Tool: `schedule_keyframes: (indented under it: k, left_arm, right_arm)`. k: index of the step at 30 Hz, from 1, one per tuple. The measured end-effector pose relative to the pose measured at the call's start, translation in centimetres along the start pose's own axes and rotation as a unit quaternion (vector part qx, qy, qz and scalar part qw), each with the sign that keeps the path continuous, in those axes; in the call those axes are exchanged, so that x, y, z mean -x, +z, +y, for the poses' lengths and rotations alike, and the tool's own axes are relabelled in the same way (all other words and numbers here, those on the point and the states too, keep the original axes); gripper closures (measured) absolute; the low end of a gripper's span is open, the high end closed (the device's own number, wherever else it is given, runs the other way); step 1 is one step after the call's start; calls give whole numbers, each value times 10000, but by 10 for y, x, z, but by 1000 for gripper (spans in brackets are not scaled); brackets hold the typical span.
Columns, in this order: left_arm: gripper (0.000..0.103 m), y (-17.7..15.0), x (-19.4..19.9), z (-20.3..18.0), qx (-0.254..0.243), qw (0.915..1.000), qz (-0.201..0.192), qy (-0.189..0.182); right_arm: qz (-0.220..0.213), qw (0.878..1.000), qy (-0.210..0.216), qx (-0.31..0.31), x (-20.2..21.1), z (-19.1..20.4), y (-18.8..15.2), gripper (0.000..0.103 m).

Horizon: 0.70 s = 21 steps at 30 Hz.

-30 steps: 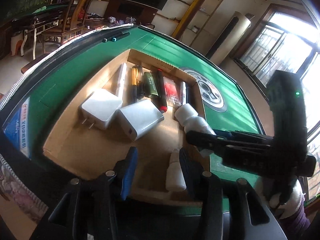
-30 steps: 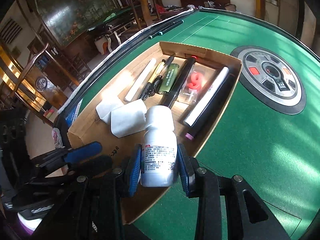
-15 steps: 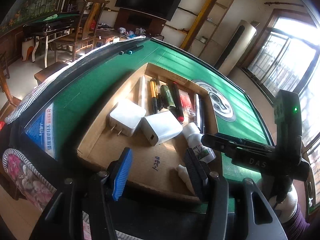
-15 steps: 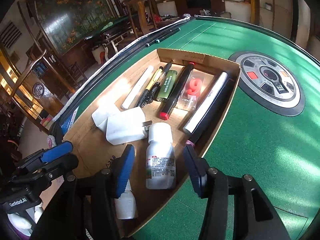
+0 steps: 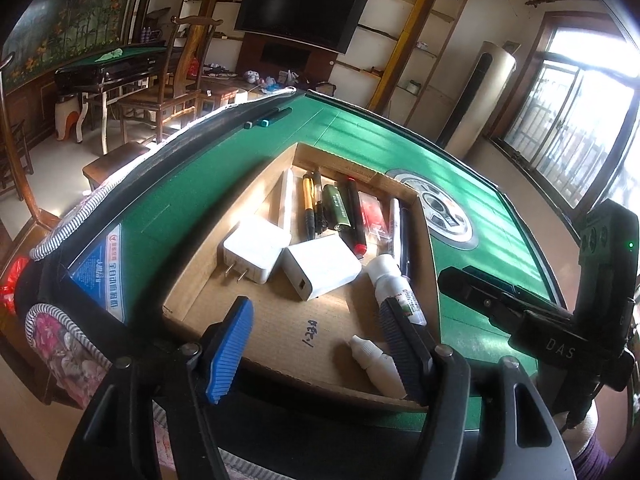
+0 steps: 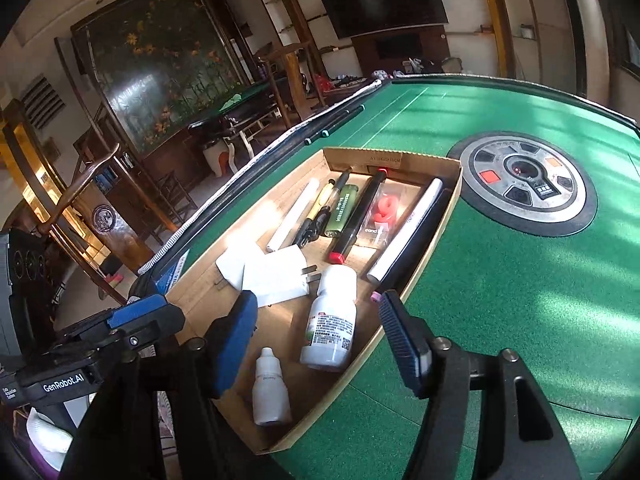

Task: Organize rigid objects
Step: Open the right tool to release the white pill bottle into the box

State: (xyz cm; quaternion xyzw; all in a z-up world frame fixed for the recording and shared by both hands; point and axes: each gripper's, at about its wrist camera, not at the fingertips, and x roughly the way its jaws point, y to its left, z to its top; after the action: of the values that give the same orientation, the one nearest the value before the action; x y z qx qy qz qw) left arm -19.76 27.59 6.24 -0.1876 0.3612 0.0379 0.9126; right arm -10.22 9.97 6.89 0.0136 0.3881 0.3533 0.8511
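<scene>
Right gripper (image 6: 320, 340): jaws apart, having just been opening; the pads touch nothing. The white plastic pill bottle with a printed label (image 6: 332, 320) lies on its side on the floor of the shallow brown cardboard tray (image 6: 448, 216), directly ahead of the gap between the blue ribbed pads, at 12 o'clock in the right wrist view. Its long axis runs nearly straight away from the camera, cap at the far end.

Left gripper (image 5: 320, 344): jaws likewise apart, also just opened, nothing pressed between them. The small white dropper bottle (image 5: 376, 364) lies in the tray just beside the inner face of the right-hand pad, at about 4 o'clock in the left wrist view, nozzle pointing up-left. Whether it touches the pad cannot be told.

Judgement: both bottles appear to be deposited in the near end of the tray. The right hand is nearer the pill bottle, the left nearer the dropper.

Surroundings: two white square plug chargers (image 5: 288, 260) lie touching each other at 11 o'clock from the pill bottle. Beyond them, pens, a green cylinder, a red-tipped black marker (image 6: 356, 216) and a white stick lie in a row along the tray's length.

Still outside the tray: two dark pens with teal caps (image 5: 268, 118) on the green felt table (image 6: 500, 300), near its far edge, well apart from both grippers. The tray's far wall stands between.
</scene>
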Motion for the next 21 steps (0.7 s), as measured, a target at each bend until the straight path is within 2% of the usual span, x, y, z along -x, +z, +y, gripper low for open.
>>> schedule_keyframes:
  k: [2,6,15,18,21]
  left_arm:
    - [34,2,0,0,67,10000,10,7]
    - [32,5,10,-1,2,9997,-150,184]
    - [32,8,16,-3,106,9986,-202,476]
    - [32,11,15,-14,-60,9978,-218,627]
    - [29,17,11,-32,-298,9968,-183,717]
  right_arm:
    - [-53,9999,-67,100,-1,3,0,31]
    - [-88,9999,61,119,-4,4,2,31]
    - [-243,9997,2,62,3,-11,11,31]
    - [-380,9989,-142,250,16,-17,18,30]
    - [-577,9963,-509,391,29,-27,21,27]
